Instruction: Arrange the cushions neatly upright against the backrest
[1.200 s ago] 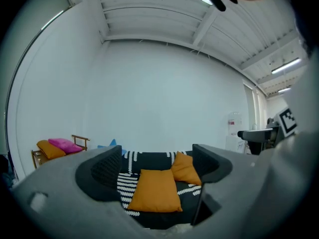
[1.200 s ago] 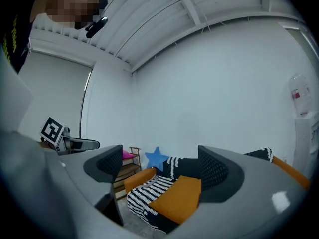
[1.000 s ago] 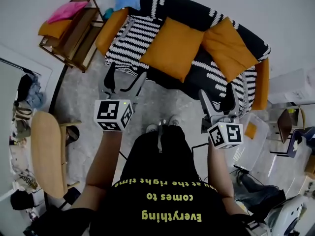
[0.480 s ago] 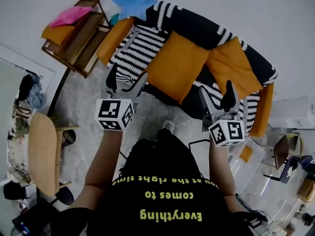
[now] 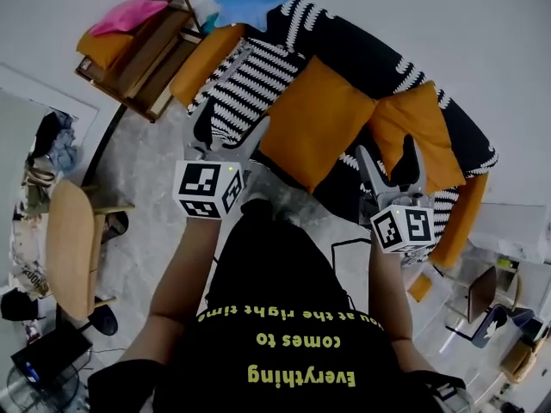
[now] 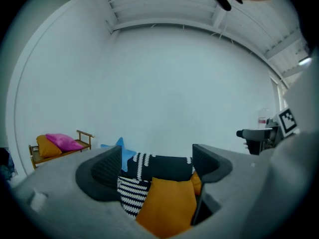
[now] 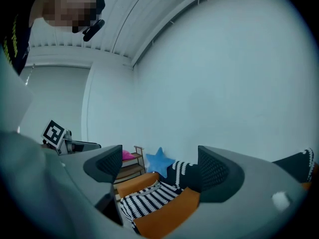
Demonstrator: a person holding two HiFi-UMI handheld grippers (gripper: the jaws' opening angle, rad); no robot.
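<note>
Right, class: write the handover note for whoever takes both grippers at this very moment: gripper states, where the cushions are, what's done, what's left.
Left gripper: open, empty, short of the sofa.
Right gripper: open, empty, in front of the second orange cushion.
Large orange cushion lies askew on the seat, one corner at the front edge.
Done: nothing gripped yet.
Left: stand both cushions upright against the backrest.

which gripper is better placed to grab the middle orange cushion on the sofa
Left. The left gripper has open jaws aimed straight at the middle orange cushion, which shows between them in its own view. The right gripper, also open, sits in front of the other orange cushion, further right.
</note>
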